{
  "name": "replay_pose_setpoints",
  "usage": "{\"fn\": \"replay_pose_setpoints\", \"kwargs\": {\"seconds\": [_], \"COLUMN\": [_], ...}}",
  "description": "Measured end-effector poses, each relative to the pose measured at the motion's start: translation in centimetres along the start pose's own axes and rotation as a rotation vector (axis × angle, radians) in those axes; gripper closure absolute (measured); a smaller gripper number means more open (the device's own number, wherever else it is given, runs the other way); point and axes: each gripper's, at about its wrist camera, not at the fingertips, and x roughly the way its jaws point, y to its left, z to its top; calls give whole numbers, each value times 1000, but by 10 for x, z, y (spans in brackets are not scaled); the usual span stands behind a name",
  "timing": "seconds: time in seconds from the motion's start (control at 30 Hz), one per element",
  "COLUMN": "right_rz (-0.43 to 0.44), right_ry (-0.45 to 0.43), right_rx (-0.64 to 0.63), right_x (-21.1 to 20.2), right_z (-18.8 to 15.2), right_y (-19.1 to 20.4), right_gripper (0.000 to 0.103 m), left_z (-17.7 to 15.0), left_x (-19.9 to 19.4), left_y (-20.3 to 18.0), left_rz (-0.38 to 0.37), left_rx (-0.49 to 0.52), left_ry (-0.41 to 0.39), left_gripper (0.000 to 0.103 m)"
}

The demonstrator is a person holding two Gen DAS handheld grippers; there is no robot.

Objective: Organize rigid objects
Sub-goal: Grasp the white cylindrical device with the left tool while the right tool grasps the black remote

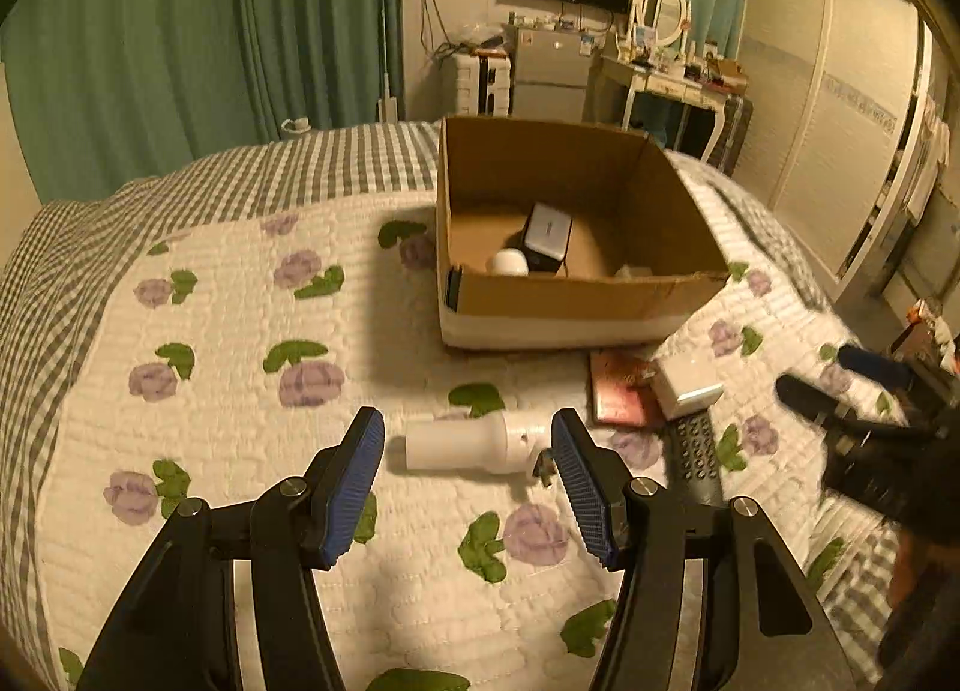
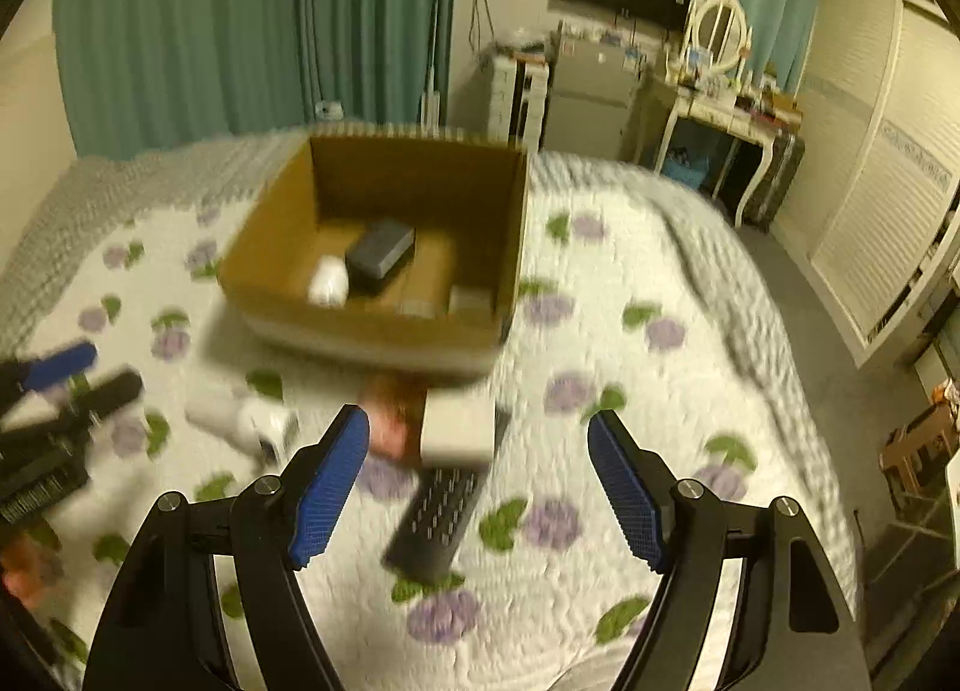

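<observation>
I hold my left gripper (image 1: 468, 472) spread around the white bottle (image 1: 474, 442) lying on the quilt (image 1: 240, 331), ready to pinch it for the cardboard box (image 1: 570, 304), while my right gripper (image 2: 477, 487) hangs open above the remote (image 2: 438, 517)

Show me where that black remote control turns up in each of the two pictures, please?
Left wrist view: the remote control lies on the quilt at lower right, just right of the left claw, below the small white box.
Right wrist view: the remote control lies at lower centre, between the fingers of the right claw, blurred.
Shared landmark: the cardboard box sits further back on the bed in both.
</observation>
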Motion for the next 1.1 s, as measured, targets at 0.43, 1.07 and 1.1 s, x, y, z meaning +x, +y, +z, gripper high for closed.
{"fn": "replay_pose_setpoints", "kwargs": {"seconds": [0.43, 1.07, 1.1], "right_rz": [68, 59, 46], "right_ry": [198, 118, 111], "right_rx": [122, 138, 138], "right_x": [108, 85, 78], "right_z": [-45, -56, -55], "right_y": [-3, -30, -33], "right_gripper": [29, 64, 65], "left_z": [-27, -28, -28], "left_x": [60, 71, 71], "left_y": [-11, -3, -1], "left_rz": [26, 58, 54], "left_rx": [49, 80, 87], "left_ry": [111, 156, 162], "left_gripper": [42, 42, 42]}}
